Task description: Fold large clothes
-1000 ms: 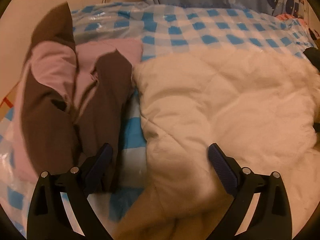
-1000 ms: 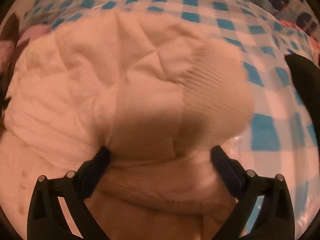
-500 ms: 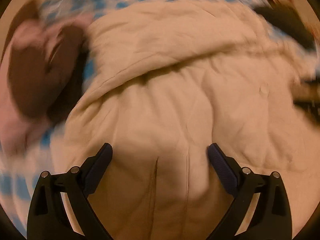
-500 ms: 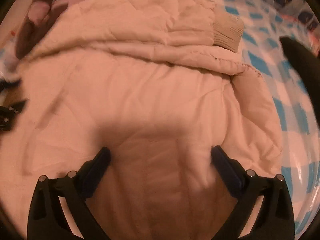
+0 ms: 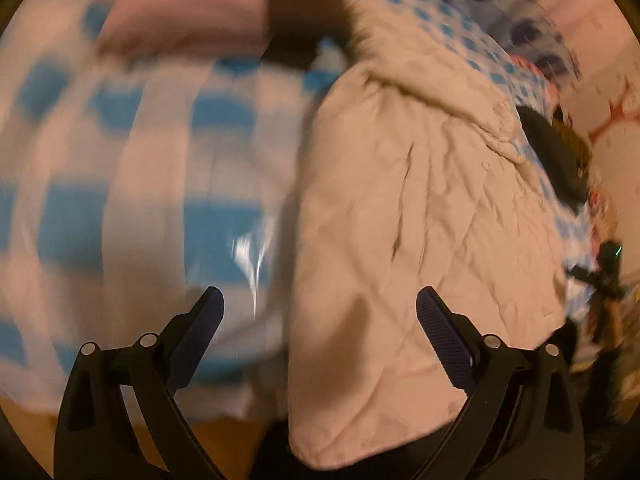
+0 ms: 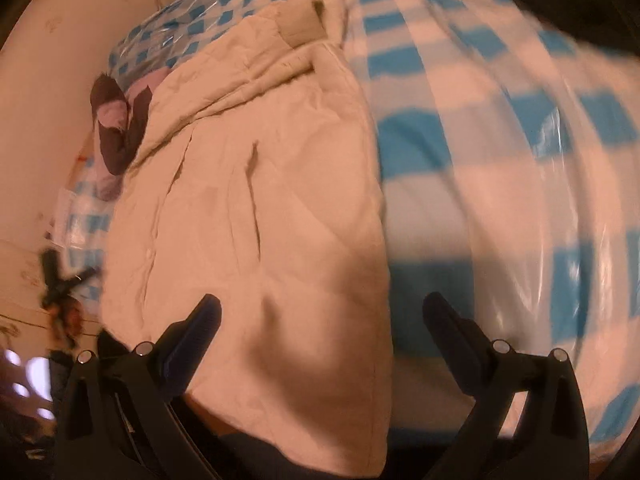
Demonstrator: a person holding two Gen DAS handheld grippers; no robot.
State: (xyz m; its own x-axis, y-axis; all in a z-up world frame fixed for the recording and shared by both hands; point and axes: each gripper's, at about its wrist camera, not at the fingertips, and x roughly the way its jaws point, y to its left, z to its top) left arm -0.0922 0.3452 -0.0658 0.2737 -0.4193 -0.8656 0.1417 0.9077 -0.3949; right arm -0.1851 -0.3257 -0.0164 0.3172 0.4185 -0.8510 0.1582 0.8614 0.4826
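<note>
A cream quilted jacket [image 5: 420, 220] lies folded lengthwise on the blue-and-white checked bed cover [image 5: 140, 200], its hem hanging over the near edge. In the right wrist view the same jacket [image 6: 260, 200] shows a ribbed cuff [image 6: 304, 24] at its far end. My left gripper [image 5: 318, 308] is open, hovering over the jacket's left edge with nothing between its fingers. My right gripper [image 6: 320, 312] is open above the jacket's right edge, also holding nothing. Each gripper appears small and blurred in the other's view.
A pink and dark brown garment [image 6: 116, 120] lies crumpled at the far left of the bed, also seen as a blurred garment [image 5: 192, 12]. A dark object [image 5: 556, 160] rests beyond the jacket. The checked cover [image 6: 500, 160] stretches to the right under shiny plastic. A wall stands on the left.
Both grippers have pulled back and apart from over the jacket's middle to its side edges. The jacket now lies as a narrow folded strip; both views are blurred by motion.
</note>
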